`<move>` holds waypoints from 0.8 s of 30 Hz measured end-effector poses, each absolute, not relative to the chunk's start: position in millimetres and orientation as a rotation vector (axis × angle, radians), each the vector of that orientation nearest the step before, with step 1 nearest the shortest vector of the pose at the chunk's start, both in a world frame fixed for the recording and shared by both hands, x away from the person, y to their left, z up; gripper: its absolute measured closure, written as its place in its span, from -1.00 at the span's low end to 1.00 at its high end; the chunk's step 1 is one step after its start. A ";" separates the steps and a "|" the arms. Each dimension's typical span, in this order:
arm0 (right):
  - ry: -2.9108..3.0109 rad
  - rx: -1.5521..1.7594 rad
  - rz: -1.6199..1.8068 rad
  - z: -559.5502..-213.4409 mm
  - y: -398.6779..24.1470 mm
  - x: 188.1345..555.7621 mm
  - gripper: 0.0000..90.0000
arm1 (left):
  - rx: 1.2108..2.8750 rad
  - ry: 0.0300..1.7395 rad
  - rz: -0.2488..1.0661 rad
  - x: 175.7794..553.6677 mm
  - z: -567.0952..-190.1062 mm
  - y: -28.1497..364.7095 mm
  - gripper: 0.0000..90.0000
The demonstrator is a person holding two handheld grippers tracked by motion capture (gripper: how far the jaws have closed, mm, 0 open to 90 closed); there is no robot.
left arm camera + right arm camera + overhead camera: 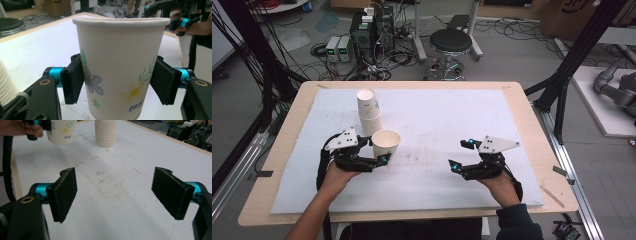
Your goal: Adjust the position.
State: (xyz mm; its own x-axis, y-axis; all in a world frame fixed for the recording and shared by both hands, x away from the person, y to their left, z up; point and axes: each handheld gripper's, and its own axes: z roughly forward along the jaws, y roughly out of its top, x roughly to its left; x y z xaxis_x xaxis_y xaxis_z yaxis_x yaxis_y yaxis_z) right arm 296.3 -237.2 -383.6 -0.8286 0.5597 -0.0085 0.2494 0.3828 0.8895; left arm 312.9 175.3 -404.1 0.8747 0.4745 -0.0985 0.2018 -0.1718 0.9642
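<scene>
A white paper cup (386,141) printed with flowers stands upright between the jaws of my left gripper (379,150), low over the white mat. In the left gripper view both black pads (73,80) lie against the lower sides of the cup (117,57), which keeps its round shape. Just behind it stands a stack of paper cups (368,112), apart from the gripper. My right gripper (460,154) hovers open over the mat at the right, with nothing between its fingers (115,195). The right gripper view has the cup (61,131) and the stack (105,132) far off.
A white foam mat (452,115) covers most of the wooden table (532,115); its middle is faintly stained. Beyond the far edge are a stool (451,42), cables and boxes of electronics (372,30). Black frame posts stand at both sides.
</scene>
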 end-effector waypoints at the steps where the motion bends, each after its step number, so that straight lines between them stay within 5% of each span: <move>1: 2.341 0.719 1.419 -385.6 -237.5 295.7 -0.54 | 1.748 0.521 0.267 312.6 -404.0 176.8 -0.26; 24: 2.287 0.764 1.388 -390.5 -250.9 299.2 -0.53 | 1.646 0.521 0.407 301.4 -401.4 194.0 -0.24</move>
State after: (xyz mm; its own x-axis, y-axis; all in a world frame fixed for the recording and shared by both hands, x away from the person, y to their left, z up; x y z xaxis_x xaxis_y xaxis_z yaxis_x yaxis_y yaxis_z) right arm 299.2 -250.9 -390.5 -0.7902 0.6124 -0.0240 0.2613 0.3721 0.8907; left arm 301.4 194.0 -401.4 0.8332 0.5521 -0.0321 0.1031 -0.0980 0.9898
